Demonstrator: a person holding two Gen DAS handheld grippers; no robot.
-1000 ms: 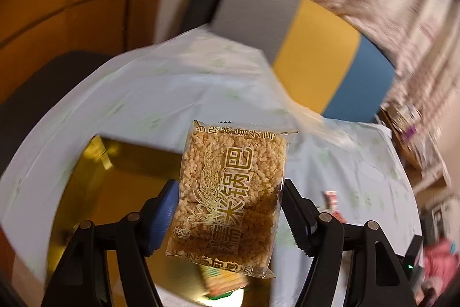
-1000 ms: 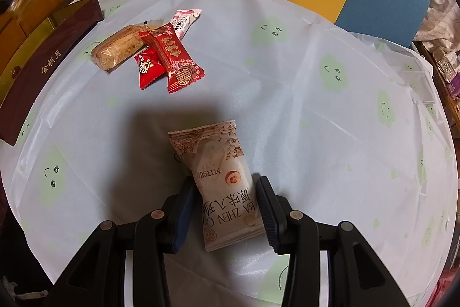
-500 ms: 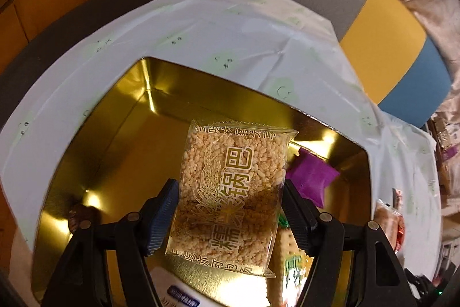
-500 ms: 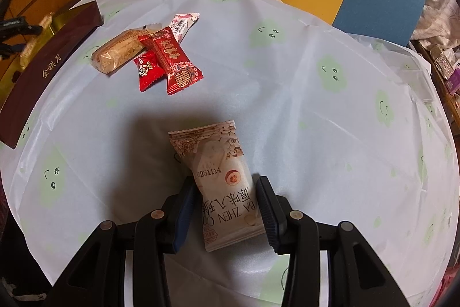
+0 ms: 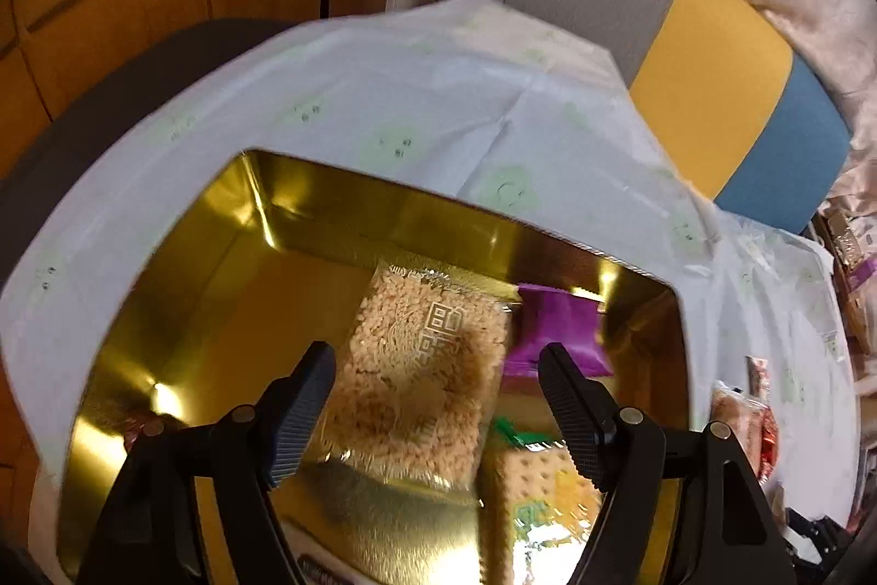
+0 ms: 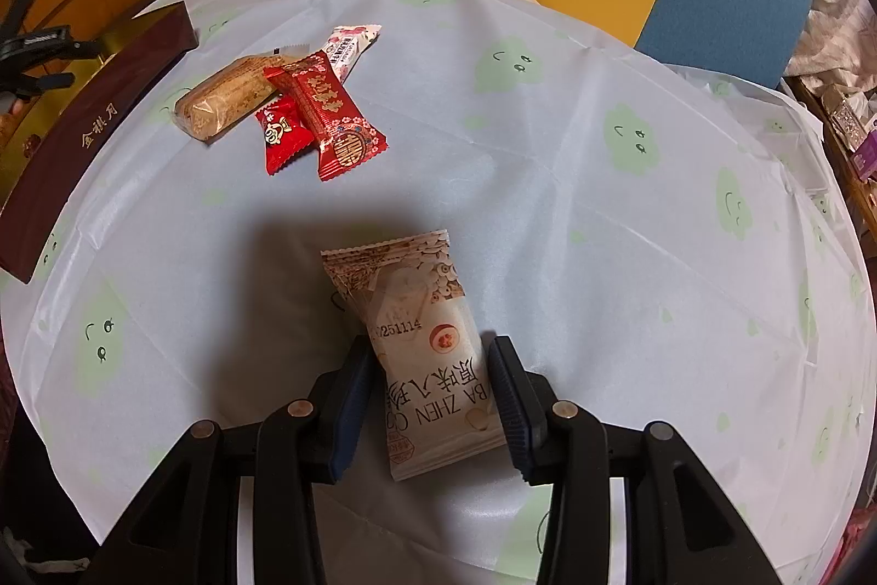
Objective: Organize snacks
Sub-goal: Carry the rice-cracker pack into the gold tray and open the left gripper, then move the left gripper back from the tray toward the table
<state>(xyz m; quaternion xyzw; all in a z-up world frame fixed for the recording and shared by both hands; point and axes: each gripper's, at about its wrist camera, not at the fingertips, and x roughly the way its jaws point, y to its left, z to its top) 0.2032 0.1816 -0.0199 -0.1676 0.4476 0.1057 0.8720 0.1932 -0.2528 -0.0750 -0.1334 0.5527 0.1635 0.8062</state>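
One rice packet [image 5: 422, 365] — loose between left gripper [image 5: 436, 412], opening

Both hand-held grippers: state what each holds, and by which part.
Left hand-held gripper: nothing; its jaws have just been opening, clear of the rice-crisp packet in the gold tin. Right hand-held gripper: the beige snack packet, clamped across its lower side edges.

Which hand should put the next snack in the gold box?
Right, probably. The right tongs already pinch a white snack packet above the table. The left tongs have just been opening, with the rice cracker packet loose between them over the gold box.
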